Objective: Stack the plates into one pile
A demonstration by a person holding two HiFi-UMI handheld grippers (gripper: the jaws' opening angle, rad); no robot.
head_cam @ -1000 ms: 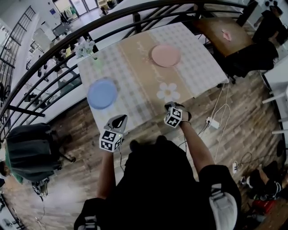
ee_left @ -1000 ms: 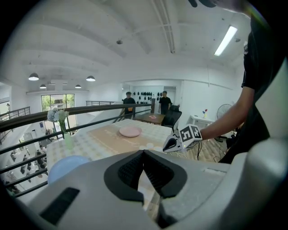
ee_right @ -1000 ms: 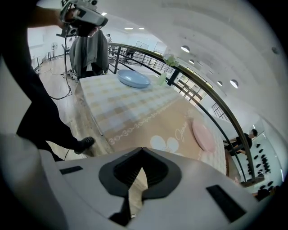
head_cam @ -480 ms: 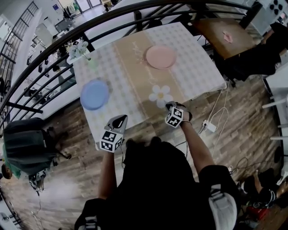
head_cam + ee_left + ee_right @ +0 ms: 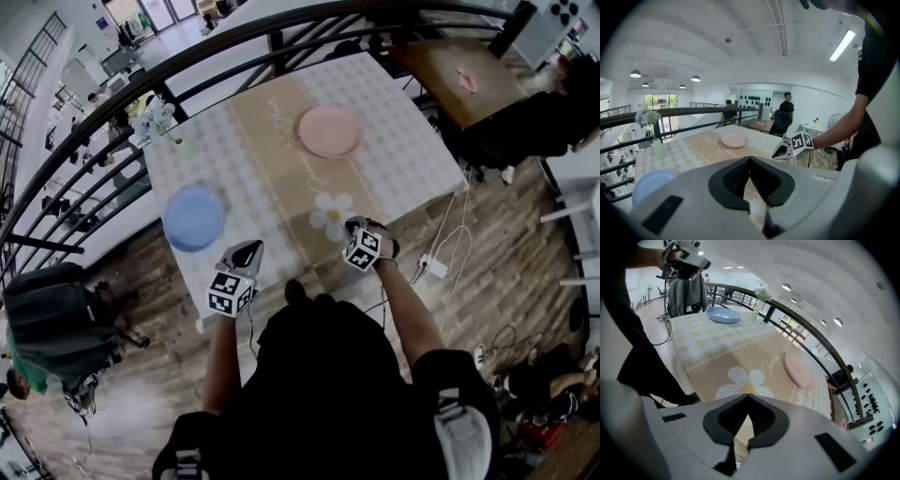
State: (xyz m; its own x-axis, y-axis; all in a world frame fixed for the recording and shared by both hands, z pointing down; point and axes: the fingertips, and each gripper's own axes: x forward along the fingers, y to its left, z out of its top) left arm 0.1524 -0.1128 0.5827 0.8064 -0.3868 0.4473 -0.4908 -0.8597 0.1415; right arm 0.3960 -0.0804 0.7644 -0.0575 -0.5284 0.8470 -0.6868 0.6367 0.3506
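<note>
While you stand at the near edge of the table (image 5: 405, 141), a dark bag (image 5: 56, 309) sits on the wooden floor to your left. A white power strip (image 5: 433, 269) lies on the floor to your right.

Your left claw (image 5: 253, 247) hangs over the table's near left part. Its jaws are closed tip to tip with nothing between them. Your right claw (image 5: 355, 225) is at the near edge further right. It is closed and empty too, and tilted down toward the cloth.

Just beyond the right claw is a daisy print (image 5: 331, 212). It lies on the beige runner (image 5: 281, 141), which crosses the middle of the checked cloth from near to far.

The blue plate (image 5: 193, 217) lies flat on the left side of the table. It is a little beyond your left claw and to its left, and clear of it. The pink plate (image 5: 330, 130) lies flat at the runner's right edge, toward the far side. It is well apart from the blue plate, so the two are not yet stacked.

Near the far left corner a green vase (image 5: 184, 148) stands upright with pale flowers (image 5: 155, 114) in it. A dark railing (image 5: 234, 36) curves past the table's left and far sides. To the far right stands a brown table (image 5: 459, 70) with a small pink thing on it.
</note>
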